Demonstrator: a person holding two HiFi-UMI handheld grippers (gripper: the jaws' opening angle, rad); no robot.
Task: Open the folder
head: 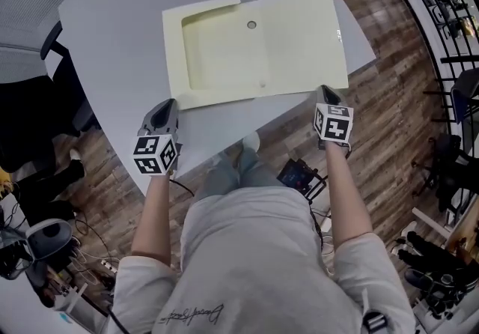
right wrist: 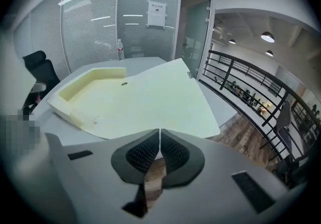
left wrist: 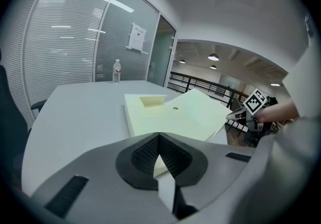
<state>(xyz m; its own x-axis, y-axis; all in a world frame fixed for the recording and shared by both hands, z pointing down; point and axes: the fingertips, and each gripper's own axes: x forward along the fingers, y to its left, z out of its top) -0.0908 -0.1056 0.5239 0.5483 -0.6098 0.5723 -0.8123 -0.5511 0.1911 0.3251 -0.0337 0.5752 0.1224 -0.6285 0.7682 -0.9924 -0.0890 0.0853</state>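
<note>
Left gripper (head: 166, 105) jaws together, right gripper (head: 324, 90) likewise, both angled down

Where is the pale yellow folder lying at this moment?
In the head view the folder lies on the grey table, at the table's near right edge, just beyond the left gripper and the right gripper.

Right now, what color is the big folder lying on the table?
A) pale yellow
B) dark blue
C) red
A: the folder lying flat on the grey table is pale yellow all over.
</note>
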